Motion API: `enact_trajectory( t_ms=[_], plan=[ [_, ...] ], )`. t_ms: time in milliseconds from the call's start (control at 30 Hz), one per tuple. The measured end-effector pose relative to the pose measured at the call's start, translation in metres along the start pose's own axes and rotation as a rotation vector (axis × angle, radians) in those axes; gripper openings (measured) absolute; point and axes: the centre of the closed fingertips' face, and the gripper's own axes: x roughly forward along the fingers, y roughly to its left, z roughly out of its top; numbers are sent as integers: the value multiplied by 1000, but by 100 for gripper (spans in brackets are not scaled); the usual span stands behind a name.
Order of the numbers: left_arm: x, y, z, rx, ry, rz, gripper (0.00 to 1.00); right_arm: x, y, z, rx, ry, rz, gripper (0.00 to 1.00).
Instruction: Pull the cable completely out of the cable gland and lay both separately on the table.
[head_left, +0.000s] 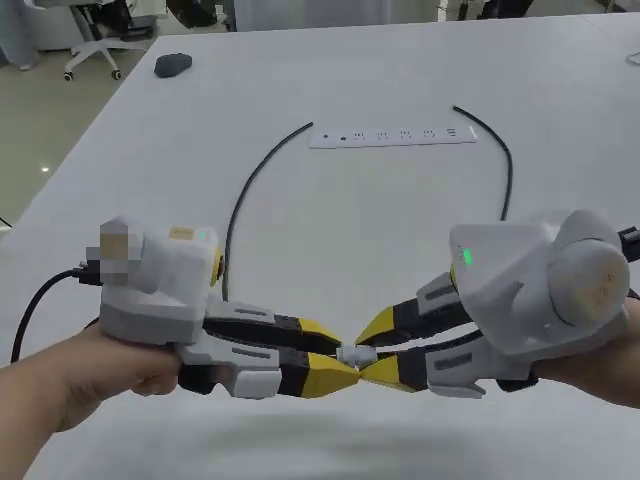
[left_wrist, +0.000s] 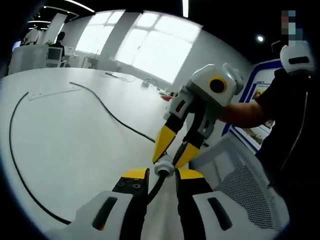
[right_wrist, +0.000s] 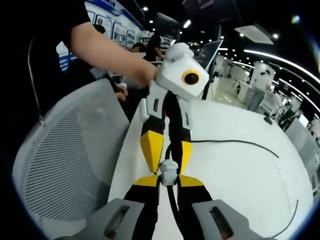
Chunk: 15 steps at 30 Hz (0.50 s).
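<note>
Cable gland (head_left: 355, 353): small white fitting, hanging just above the near edge of the desk (head_left: 400, 240), pinched between the two gripper tips. Probably light, hard and a little slick.
Cable (head_left: 235, 215): thin, black and limp, passing through the gland. One tail is curving away across the desk on each side.
Left gripper (head_left: 338, 360): closing in on one end of the gland, the cable running back between its jaws.
Right gripper (head_left: 372, 355): closing in on the opposite end, tips touching the gland. Whether either one is biting plastic or the cable just beside it, I cannot tell.
Handling: the cable is likely bending rather than resisting. Best hold looks like the gland body for one gripper and the cable close beside it for the other, pulling straight.
Surroundings: power strip (head_left: 392, 135) lying well beyond, mouse (head_left: 172, 65) sitting at the far corner.
</note>
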Motion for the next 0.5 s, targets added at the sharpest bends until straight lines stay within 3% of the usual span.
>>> enact_trajectory(
  t_ms=[300,500],
  plan=[
    [2,-9,2,0,-18,-14,16,-2,2,-1,14,-2,5,8],
    [2,-9,3,44,-32,-10,16,-2,2,-1,26,-7,17,7]
  ],
)
